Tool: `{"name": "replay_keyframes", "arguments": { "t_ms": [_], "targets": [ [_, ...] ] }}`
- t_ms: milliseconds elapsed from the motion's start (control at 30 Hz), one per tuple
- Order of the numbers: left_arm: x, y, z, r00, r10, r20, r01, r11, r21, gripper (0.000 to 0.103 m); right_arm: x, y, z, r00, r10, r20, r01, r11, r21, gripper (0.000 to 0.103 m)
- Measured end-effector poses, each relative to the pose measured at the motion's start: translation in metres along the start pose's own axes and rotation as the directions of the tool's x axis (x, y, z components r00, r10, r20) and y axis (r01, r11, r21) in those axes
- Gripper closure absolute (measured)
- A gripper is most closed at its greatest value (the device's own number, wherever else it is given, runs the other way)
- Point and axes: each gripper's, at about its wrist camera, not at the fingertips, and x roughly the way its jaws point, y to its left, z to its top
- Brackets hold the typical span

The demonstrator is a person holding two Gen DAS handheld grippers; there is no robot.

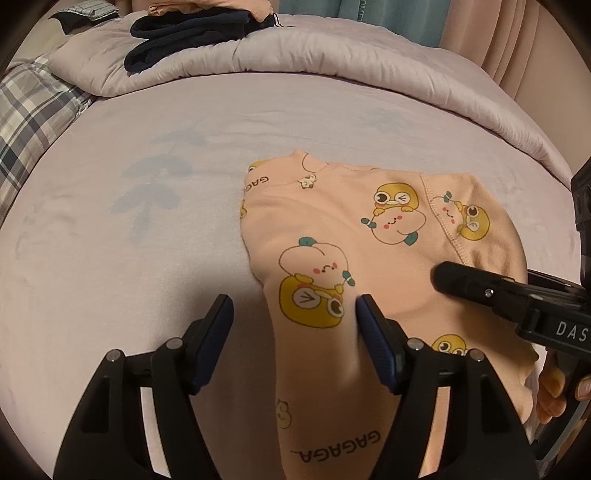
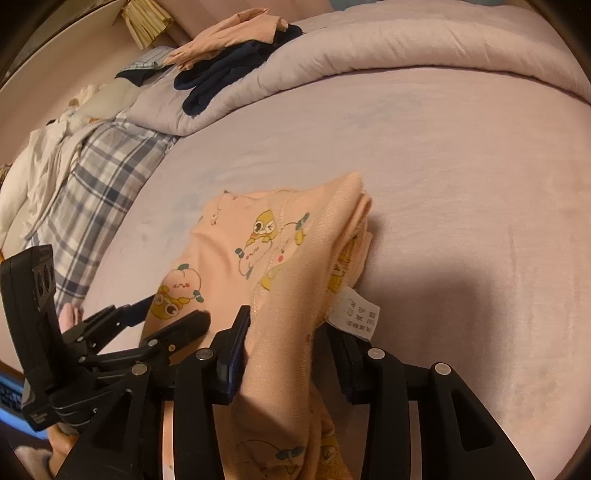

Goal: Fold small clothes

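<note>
A small peach garment (image 1: 332, 229) printed with yellow cartoon figures lies partly folded on the lilac bed sheet (image 1: 147, 240). My left gripper (image 1: 294, 302) stands open over its near left edge; a strip of the cloth runs between the wide-apart fingers, and only the right pad (image 1: 369, 325) touches it. In the right wrist view the garment (image 2: 280, 236) bunches up between the fingers of my right gripper (image 2: 288, 321), which stands open with cloth draped over its right finger. A white care label (image 2: 354, 314) hangs out there. The right gripper's finger (image 1: 454, 280) rests on the cloth.
A rolled lilac duvet (image 1: 332, 59) runs along the back of the bed, with dark navy clothes (image 1: 184, 33) and a peach piece (image 2: 229, 33) piled on it. A plaid pillow (image 1: 26, 122) and white cloth (image 2: 33, 177) lie at the left.
</note>
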Motion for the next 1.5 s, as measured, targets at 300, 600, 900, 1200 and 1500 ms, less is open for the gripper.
{"name": "replay_keyframes", "arguments": {
  "t_ms": [300, 600, 900, 1200, 1500],
  "targets": [
    [-0.002, 0.002, -0.001, 1.0, 0.006, -0.002, -0.006, 1.0, -0.007, 0.031, -0.003, -0.002, -0.001, 1.0, -0.005, 0.006, 0.005, 1.0, 0.01, 0.064],
    [-0.009, 0.006, -0.005, 1.0, 0.018, -0.001, -0.018, 1.0, -0.016, 0.031, -0.011, -0.006, -0.003, 1.0, -0.014, 0.018, 0.014, 1.0, 0.026, 0.064],
    [-0.017, 0.009, -0.012, 0.999, 0.034, 0.0, -0.034, 0.999, -0.016, 0.031, -0.018, -0.007, -0.006, 0.999, -0.034, 0.028, 0.033, 0.999, 0.03, 0.063],
    [-0.023, 0.013, -0.023, 0.999, 0.042, -0.007, -0.042, 0.999, -0.021, 0.031, -0.022, -0.005, -0.012, 0.998, -0.063, 0.018, 0.063, 0.998, 0.02, 0.063],
    [-0.042, 0.016, -0.045, 0.999, 0.046, 0.003, -0.046, 0.999, -0.026, 0.031, -0.039, -0.001, -0.029, 0.998, -0.055, 0.024, 0.056, 0.998, -0.019, 0.063]
  ]
}}
